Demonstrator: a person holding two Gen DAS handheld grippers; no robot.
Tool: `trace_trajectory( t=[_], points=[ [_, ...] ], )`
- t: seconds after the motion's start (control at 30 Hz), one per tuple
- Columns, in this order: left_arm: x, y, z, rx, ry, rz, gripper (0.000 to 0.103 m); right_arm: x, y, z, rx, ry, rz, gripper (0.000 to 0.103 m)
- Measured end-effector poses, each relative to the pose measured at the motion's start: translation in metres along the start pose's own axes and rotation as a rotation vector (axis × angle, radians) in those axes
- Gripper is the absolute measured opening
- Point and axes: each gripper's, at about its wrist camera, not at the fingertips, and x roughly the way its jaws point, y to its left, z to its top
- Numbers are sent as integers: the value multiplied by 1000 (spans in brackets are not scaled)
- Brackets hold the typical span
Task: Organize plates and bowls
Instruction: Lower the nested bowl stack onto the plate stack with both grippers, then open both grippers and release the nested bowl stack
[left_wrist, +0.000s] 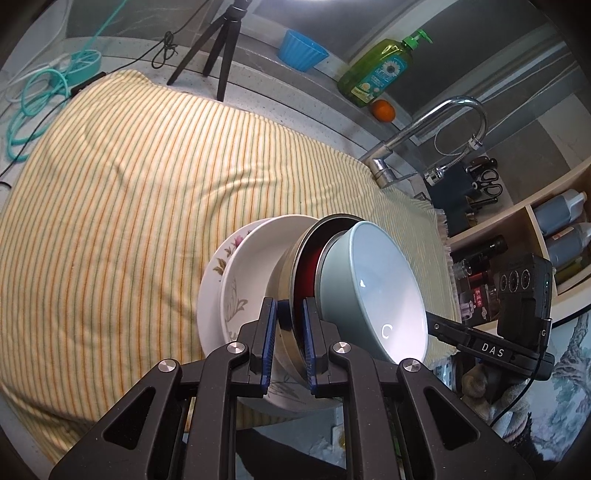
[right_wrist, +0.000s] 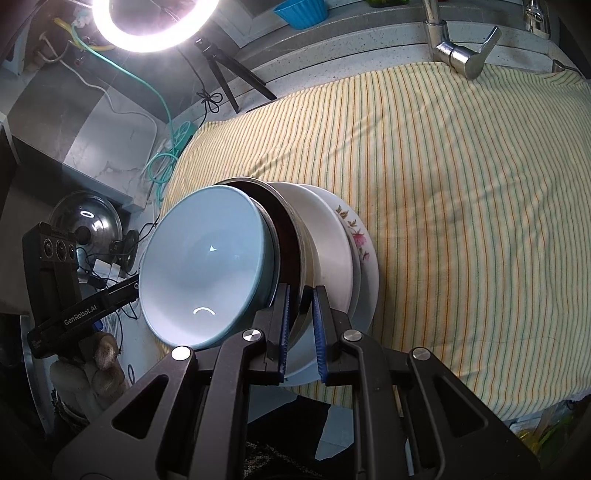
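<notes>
Left tool (left_wrist: 289, 332) is clamped on the rim of the metal bowl (left_wrist: 286, 280), which sits at its 12 o'clock in a nested stack: floral plate (left_wrist: 214, 273) and white plate (left_wrist: 255, 254) toward 10 o'clock, blue-grey bowl (left_wrist: 373, 280) toward 2 o'clock. Right tool (right_wrist: 301, 325) is clamped on the same metal bowl's (right_wrist: 303, 251) opposite rim, the blue-grey bowl (right_wrist: 203, 258) at its 10 o'clock and the plates at 1 o'clock. The stack stands tilted on edge at the near border of the surface, over the striped cloth (left_wrist: 129, 184).
</notes>
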Motion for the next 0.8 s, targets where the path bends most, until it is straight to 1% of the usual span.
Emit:
trace_trajectory(
  t=[0.27,0.47,0.5,0.53,0.57,0.6,0.7,0.73,0.77,0.8],
  points=[
    [-2,2,-2,-8,-3,9,12,0,2,1,-23,5,-4,14],
    [-6,1,-4,-5,-17,26,15,-5,6,0,-69,-10,-37,15],
    [-7,1,-4,-5,-17,26,15,-7,6,-1,-72,-13,-36,18],
    [-8,1,-5,-7,-18,29,17,-9,6,-1,-72,-16,-36,23],
    [-10,2,-6,-9,-23,32,21,-11,6,-1,-75,-21,-36,27],
    [-12,2,-6,-10,-27,35,22,-14,6,-2,-79,-30,-43,32],
    [-19,3,-8,-16,-47,46,23,-24,6,-5,-92,-49,-45,33],
    [-21,3,-8,-18,-54,49,25,-27,7,-6,-95,-55,-44,33],
    [-24,3,-9,-20,-61,51,29,-30,8,-7,-100,-60,-44,33],
    [-26,2,-10,-20,-70,55,30,-32,9,-7,-107,-66,-47,33]
  ],
)
